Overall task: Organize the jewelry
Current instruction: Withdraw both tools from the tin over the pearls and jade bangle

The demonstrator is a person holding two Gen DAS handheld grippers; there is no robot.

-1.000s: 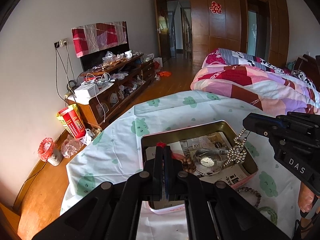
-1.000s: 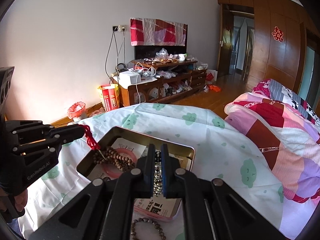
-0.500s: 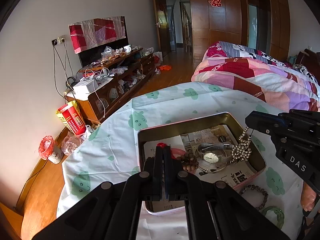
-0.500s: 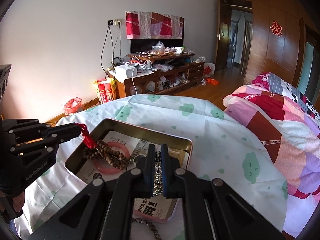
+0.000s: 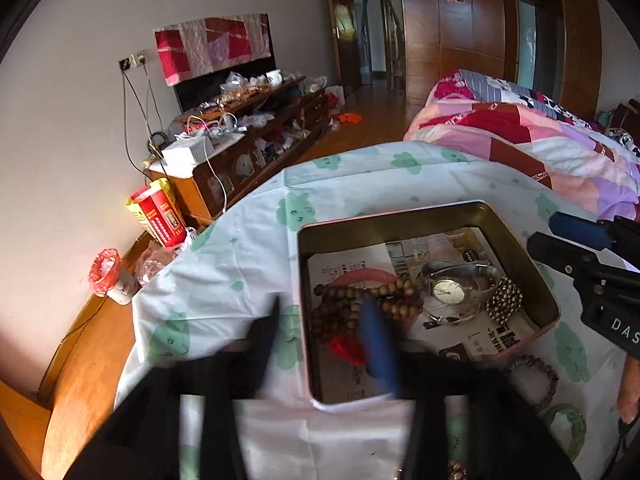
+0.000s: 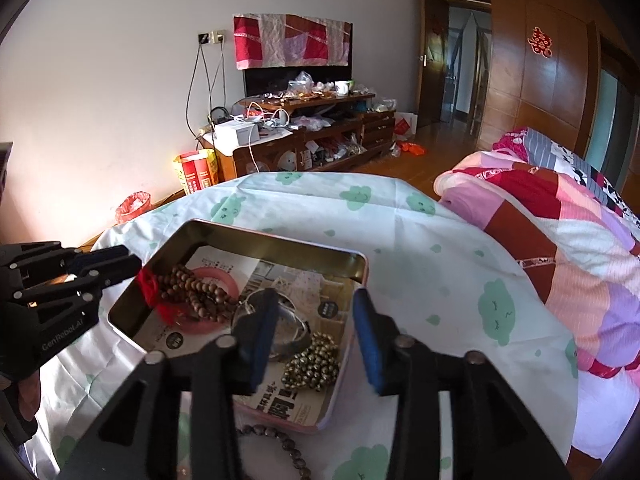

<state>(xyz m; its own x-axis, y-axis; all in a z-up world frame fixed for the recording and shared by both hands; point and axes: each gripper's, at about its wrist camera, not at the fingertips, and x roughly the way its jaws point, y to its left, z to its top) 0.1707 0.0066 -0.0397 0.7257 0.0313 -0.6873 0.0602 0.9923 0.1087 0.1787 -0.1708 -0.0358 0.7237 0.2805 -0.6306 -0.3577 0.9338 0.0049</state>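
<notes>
An open metal tin (image 5: 400, 216) (image 6: 280, 238) lined with printed paper sits on the table. In it lie a brown wooden bead string with a red tassel (image 5: 360, 304) (image 6: 196, 288), a pink bangle (image 6: 224, 276), a silver watch (image 5: 452, 290) (image 6: 288, 328) and a metal ball chain (image 5: 505, 299) (image 6: 314, 362). My left gripper (image 5: 324, 332) is open and blurred, over the tin's near left edge above the wooden beads. My right gripper (image 6: 314, 320) is open above the ball chain and holds nothing.
A dark bead bracelet (image 5: 540, 376) (image 6: 280, 444) and a green bangle (image 5: 568, 420) lie on the tablecloth (image 6: 400, 240) in front of the tin. A bed with a patchwork quilt (image 6: 560, 216) stands to the right. A cluttered TV cabinet (image 6: 304, 136) stands along the far wall.
Both grippers have opened. The left let the wooden bead string fall into the tin; the right let the ball chain fall beside the watch.
</notes>
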